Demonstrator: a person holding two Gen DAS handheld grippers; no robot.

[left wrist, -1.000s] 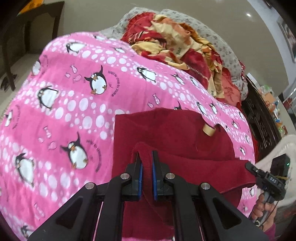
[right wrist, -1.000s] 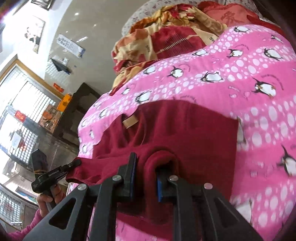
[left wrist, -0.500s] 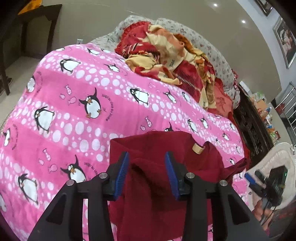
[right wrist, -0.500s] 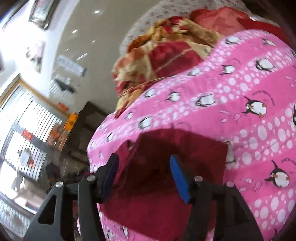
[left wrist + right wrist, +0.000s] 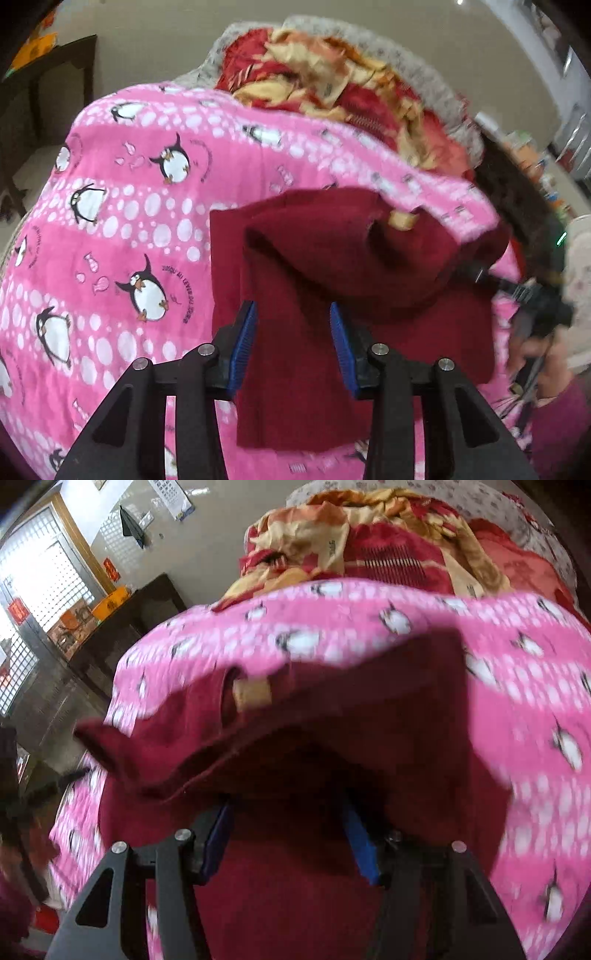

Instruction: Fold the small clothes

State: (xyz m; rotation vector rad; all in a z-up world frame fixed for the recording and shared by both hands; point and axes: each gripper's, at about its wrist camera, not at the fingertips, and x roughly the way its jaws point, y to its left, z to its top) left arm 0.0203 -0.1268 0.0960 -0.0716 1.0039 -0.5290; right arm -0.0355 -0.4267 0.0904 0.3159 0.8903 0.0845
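Maroon garment spread on penguin blanket, directly ahead of both claws, long axis crosswise. Left claw seen apart, unloaded; right claw likewise apart, cloth edge draped over tips.

Left gripper: black angular arms, silver round screws, ribbed blue pads on the fingers.
Right gripper: same black frame, silver screws, blue pads.
Sleeve: magenta, blurred, at the right hand.
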